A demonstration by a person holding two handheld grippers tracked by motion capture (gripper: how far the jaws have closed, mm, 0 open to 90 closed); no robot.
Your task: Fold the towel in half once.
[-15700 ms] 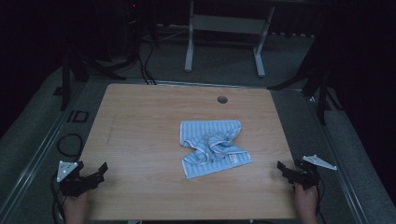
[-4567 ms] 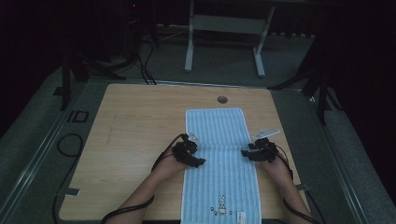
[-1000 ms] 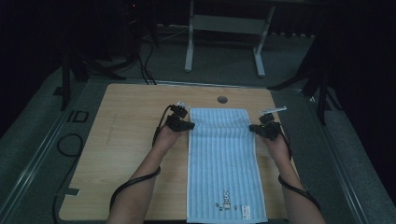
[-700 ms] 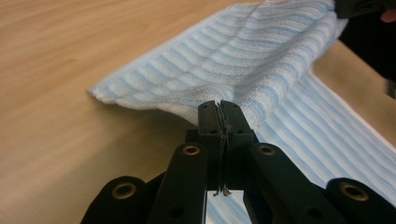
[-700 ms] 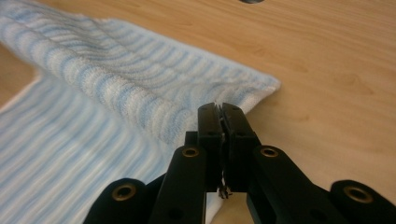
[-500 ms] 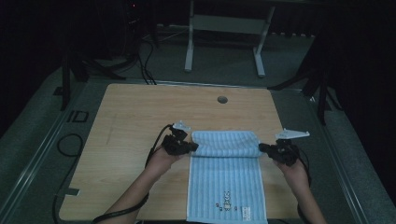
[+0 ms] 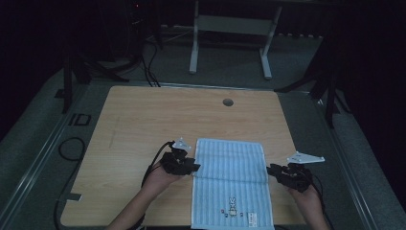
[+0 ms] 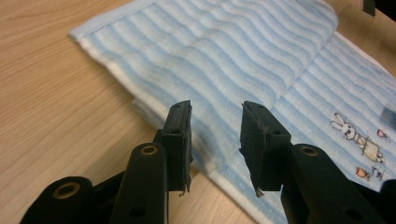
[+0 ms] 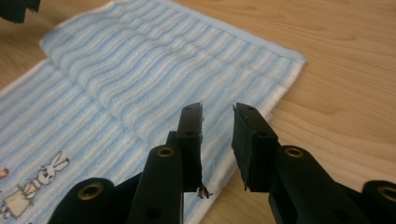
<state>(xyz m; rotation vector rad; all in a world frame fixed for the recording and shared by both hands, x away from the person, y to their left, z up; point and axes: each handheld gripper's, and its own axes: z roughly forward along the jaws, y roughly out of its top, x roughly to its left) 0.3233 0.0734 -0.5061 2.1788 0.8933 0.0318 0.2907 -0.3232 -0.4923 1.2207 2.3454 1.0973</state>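
Observation:
A light blue striped towel (image 7: 231, 165) with a small rabbit picture (image 8: 350, 130) lies on the wooden table (image 7: 143, 120). Its far end is folded back over its middle, and its near end reaches the table's front edge. My left gripper (image 7: 193, 167) sits at the left side of the folded flap's edge. In the left gripper view its jaws (image 8: 215, 109) have just been opening and stand apart over the flap (image 8: 224, 60), pressing on nothing. My right gripper (image 7: 271, 169) is at the flap's right side. Its jaws (image 9: 218, 112) have also just been opening, above the towel's (image 9: 140, 79) edge, with nothing held.
A round hole (image 7: 228, 102) is set near the table's far edge. A black cable (image 7: 72, 148) loops on the floor at the left, and a metal stand (image 7: 230, 28) is beyond the table. Bare wood lies on both sides of the towel.
Both grippers drew the towel's far end toward the person, folding it over. They have since let go: the jaws now stand apart and the flap lies flat.

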